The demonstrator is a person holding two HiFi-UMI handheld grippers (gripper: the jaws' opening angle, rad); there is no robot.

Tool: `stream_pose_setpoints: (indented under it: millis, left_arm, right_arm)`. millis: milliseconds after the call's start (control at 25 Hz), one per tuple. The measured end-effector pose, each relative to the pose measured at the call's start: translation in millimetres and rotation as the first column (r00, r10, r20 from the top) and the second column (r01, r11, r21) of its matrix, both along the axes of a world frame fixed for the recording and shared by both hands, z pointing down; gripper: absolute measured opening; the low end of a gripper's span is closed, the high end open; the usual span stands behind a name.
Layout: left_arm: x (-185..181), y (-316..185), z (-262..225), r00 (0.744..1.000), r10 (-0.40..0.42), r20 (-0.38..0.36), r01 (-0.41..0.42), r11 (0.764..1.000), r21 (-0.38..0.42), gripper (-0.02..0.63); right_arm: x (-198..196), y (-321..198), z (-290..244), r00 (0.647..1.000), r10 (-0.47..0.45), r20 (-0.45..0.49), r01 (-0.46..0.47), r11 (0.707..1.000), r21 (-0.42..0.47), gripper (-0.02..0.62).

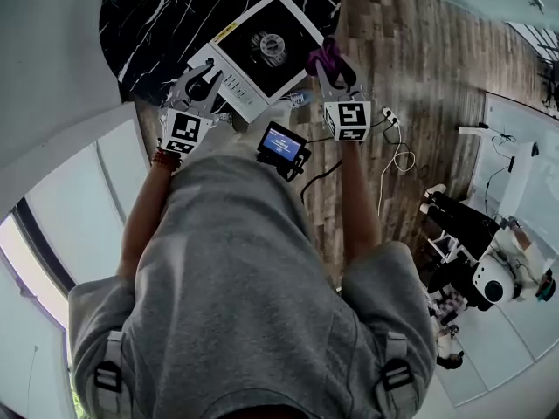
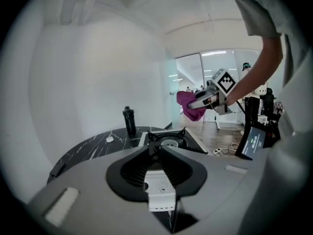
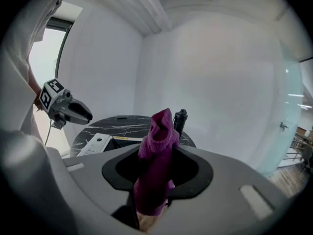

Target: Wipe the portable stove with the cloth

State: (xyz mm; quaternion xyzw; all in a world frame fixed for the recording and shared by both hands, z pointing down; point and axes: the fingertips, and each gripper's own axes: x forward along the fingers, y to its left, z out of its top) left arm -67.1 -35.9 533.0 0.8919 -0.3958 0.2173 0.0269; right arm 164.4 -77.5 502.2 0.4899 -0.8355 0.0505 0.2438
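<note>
The portable stove [image 1: 266, 46], white with a black top and a round burner, lies on a round black marble table [image 1: 148, 24]. My right gripper [image 1: 330, 55] is shut on a purple cloth [image 1: 323, 58], in the air off the stove's right edge. The cloth [image 3: 156, 165] stands up between its jaws in the right gripper view. My left gripper [image 1: 205, 68] hovers at the stove's near left corner, its jaws only slightly parted and holding nothing. In the left gripper view, that gripper [image 2: 159, 148] points at the stove [image 2: 168, 141], with the cloth [image 2: 188, 106] above and to the right.
A black bottle [image 2: 129, 121] and a small white object [image 2: 110, 139] stand on the table behind the stove. A small screen [image 1: 282, 144] sits on a stand by the table's near edge. Cables and a power strip [image 1: 393, 129] lie on the wooden floor to the right.
</note>
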Motion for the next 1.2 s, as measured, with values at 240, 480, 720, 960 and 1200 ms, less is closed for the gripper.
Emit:
stream_pose_setpoints:
  millis: [240,480,720,960,1200]
  left_arm:
    - [-1.2,6.2,34.5,0.999,-0.015,0.029,0.018,0.995,-0.101,0.069]
    - [3.6,10.6,72.2,1.000,0.001,0.027,0.004,0.979,-0.204,0.121]
    - [11.8,14.7,97.1,0.998,0.033,0.055,-0.016,0.958,-0.288,0.147]
    - [13.9,17.9,112.0,0.992,0.090,0.088,-0.058,0.947,-0.317,0.161]
    - [14.3,19.2,113.0,0.988,0.121,0.094,-0.084,0.940,-0.330,0.156]
  right_arm:
    - [-5.3,-6.4,48.6,0.993,-0.086,-0.087,0.076,0.991,-0.110,0.167]
    - [-14.2,-13.2,87.1,0.978,-0.179,-0.105,0.153,0.964,-0.219,0.167]
    - [-15.0,-4.1,126.5,0.945,-0.276,-0.175,0.205,0.918,-0.340,0.167]
    - [-18.4,-7.2,132.5,0.940,-0.289,-0.180,0.203,0.900,-0.386,0.166]
    - [-20.4,-5.6,132.5,0.933,-0.303,-0.194,0.195,0.880,-0.434,0.161]
